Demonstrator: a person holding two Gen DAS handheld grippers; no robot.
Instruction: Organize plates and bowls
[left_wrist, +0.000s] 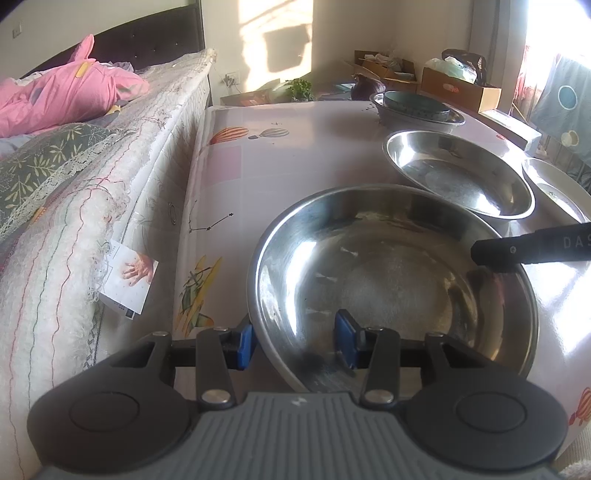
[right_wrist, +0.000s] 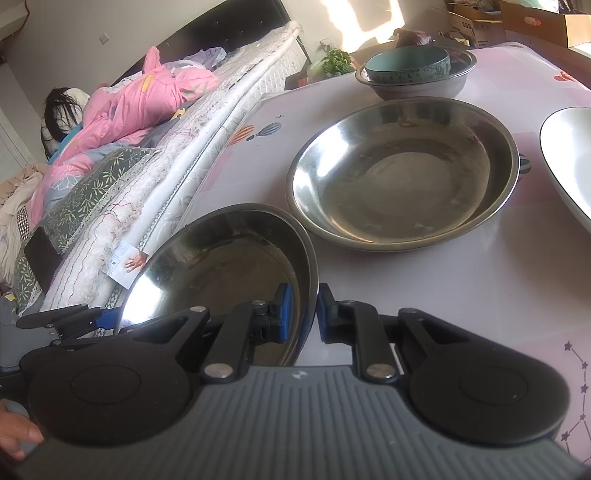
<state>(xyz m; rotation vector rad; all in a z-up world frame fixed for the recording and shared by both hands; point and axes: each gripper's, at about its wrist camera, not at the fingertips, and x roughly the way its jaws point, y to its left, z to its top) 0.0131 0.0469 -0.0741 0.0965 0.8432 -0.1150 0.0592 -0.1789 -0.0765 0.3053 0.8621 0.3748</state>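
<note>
A steel plate (left_wrist: 391, 280) lies on the pink table, nearest me. My left gripper (left_wrist: 295, 341) straddles its left rim, blue pads well apart, one outside and one inside. My right gripper (right_wrist: 303, 312) has its pads close on the same plate's (right_wrist: 221, 266) right rim; whether they pinch it I cannot tell. The right gripper's finger (left_wrist: 532, 247) shows over the plate in the left wrist view. A second steel plate (left_wrist: 461, 173) (right_wrist: 402, 173) lies behind it. A teal bowl (right_wrist: 408, 64) sits inside a steel bowl (right_wrist: 417, 83) at the back. A white plate (right_wrist: 569, 155) is at the right edge.
A bed with a white quilt (left_wrist: 92, 221) and a pink blanket (right_wrist: 147, 96) runs along the table's left side; a person lies there. Cardboard boxes (left_wrist: 458, 86) and greens (left_wrist: 301, 88) stand beyond the table's far end. The table (left_wrist: 295, 147) carries a printed cloth.
</note>
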